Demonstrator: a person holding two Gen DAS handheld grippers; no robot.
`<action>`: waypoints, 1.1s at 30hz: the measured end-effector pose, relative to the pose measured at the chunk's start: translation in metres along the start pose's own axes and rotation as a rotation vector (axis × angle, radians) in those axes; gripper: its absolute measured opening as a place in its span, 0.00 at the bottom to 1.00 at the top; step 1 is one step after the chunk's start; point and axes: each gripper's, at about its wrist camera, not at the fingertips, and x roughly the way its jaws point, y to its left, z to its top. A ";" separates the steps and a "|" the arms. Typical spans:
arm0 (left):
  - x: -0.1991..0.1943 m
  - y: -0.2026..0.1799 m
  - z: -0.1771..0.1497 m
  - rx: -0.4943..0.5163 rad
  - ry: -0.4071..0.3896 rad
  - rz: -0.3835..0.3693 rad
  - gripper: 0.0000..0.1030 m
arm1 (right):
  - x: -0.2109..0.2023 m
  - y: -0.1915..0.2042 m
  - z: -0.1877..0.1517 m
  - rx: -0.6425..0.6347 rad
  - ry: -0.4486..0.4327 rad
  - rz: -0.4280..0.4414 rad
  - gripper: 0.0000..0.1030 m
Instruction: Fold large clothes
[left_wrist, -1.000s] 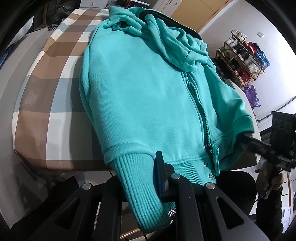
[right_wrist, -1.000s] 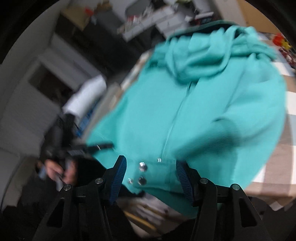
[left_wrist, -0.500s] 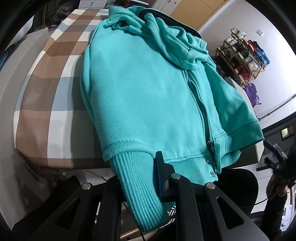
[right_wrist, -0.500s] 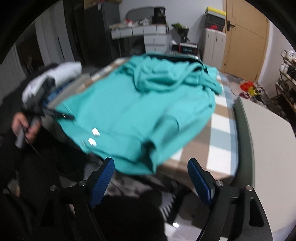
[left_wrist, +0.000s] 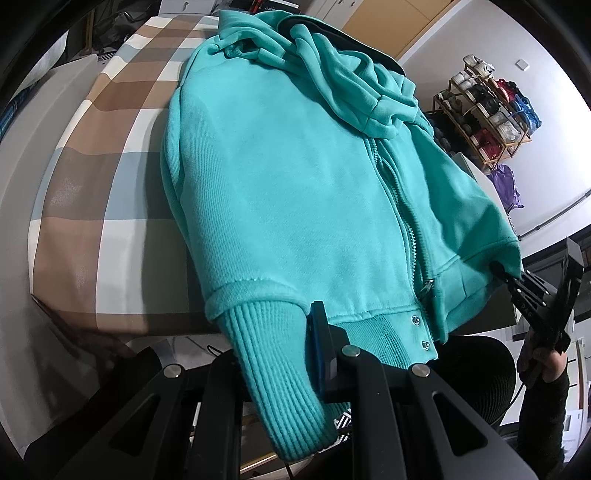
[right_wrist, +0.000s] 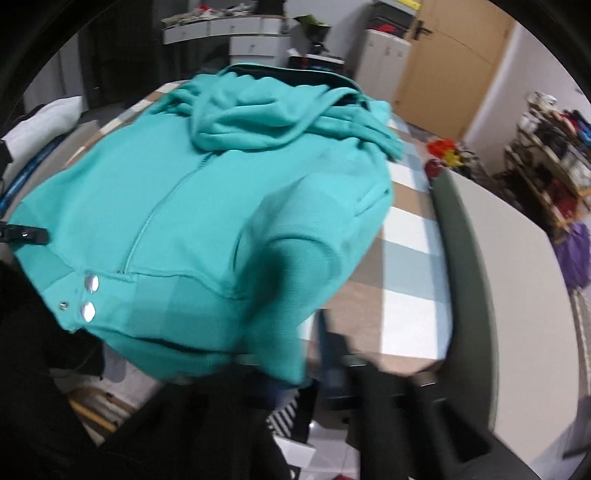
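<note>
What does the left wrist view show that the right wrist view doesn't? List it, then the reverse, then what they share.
Left wrist only: the left tongs clamped on a ribbed cuff, and the zipper pull. Right wrist only: the wooden door and white drawers. Both: the teal hoodie, the checked cloth under it, the hem snaps and the shoe rack.

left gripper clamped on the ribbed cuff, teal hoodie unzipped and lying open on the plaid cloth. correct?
One thing is off: the teal hoodie is zipped shut, not open. The left wrist view shows the zipper closed down to the hem. The rest holds: the left gripper is clamped on the ribbed cuff, and the hoodie lies on the plaid cloth.
</note>
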 end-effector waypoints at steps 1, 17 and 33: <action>0.000 0.000 0.000 0.000 0.000 -0.001 0.10 | -0.002 -0.001 -0.004 -0.004 0.005 -0.047 0.05; 0.000 0.003 -0.003 -0.009 0.000 -0.007 0.12 | -0.051 -0.077 -0.063 0.280 -0.035 0.321 0.19; 0.002 -0.001 -0.002 -0.006 0.009 0.012 0.12 | 0.085 -0.050 0.050 0.159 0.271 0.206 0.21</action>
